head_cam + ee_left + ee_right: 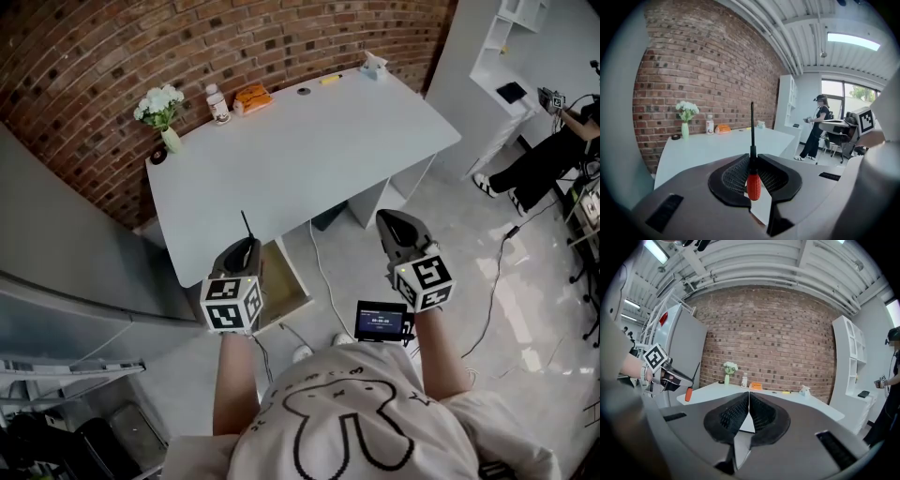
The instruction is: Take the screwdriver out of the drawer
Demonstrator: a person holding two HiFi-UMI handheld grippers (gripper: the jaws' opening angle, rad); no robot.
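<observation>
The screwdriver (753,183) has a red handle and a thin black shaft that stands straight up. My left gripper (752,161) is shut on it where the handle meets the shaft. In the head view the left gripper (246,247) hangs in front of the white table (309,150), above the open wooden drawer (289,281), and the screwdriver (246,225) pokes up over the table's edge. My right gripper (394,221) is held level beside it, further right. Its jaws are shut with nothing between them (749,401). The right gripper view also catches the screwdriver (689,393) at the left.
A vase of white flowers (161,108), a bottle (217,103) and an orange object (251,97) stand along the table's back edge by the brick wall. A white shelf (511,47) and a person (544,159) are at the right. Cables (497,281) lie on the floor.
</observation>
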